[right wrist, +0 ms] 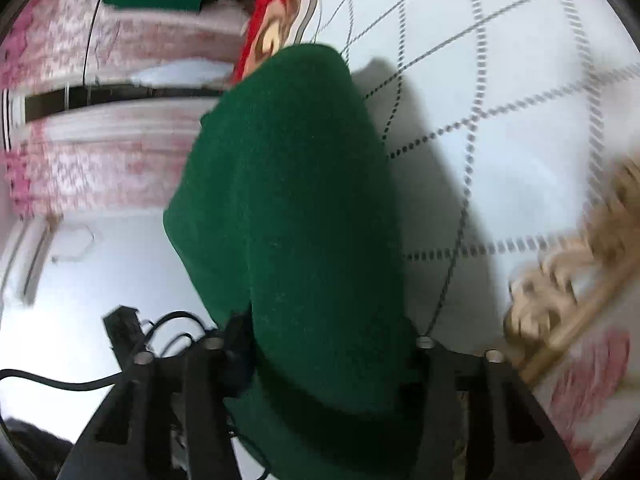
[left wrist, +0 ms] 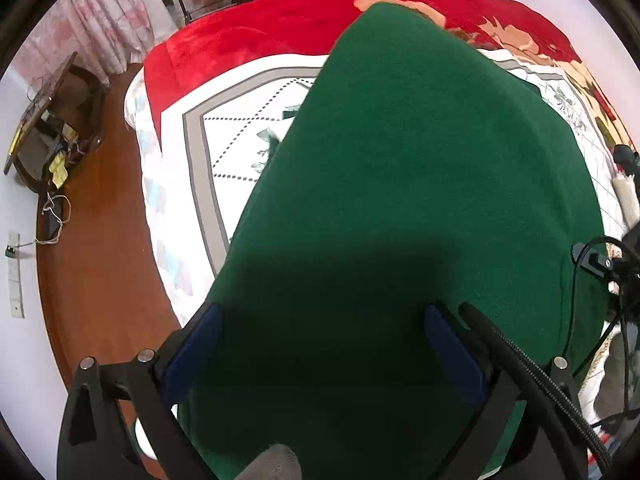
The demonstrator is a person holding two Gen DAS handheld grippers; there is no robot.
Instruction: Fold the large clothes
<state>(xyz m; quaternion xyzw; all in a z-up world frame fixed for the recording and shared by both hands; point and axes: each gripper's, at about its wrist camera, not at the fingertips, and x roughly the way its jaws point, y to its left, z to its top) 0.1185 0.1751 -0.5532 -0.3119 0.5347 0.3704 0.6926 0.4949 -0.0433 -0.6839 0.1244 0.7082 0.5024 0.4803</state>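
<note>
A large dark green garment (left wrist: 400, 184) lies spread on the bed and fills most of the left wrist view. My left gripper (left wrist: 324, 320) is open above its near part, the blue pads (left wrist: 196, 344) wide apart with green cloth between and below them. In the right wrist view the green garment (right wrist: 288, 200) hangs up from my right gripper (right wrist: 324, 344), which is shut on it; the fingertips are buried in the cloth. The view is motion-blurred.
The bed has a white quilt (left wrist: 224, 128) with dotted grid lines and a red blanket (left wrist: 256, 32) at its far end. A brown wooden floor (left wrist: 96, 256) and a small dark table (left wrist: 52, 120) lie left of the bed. Pink floral curtains (right wrist: 100, 152) hang behind.
</note>
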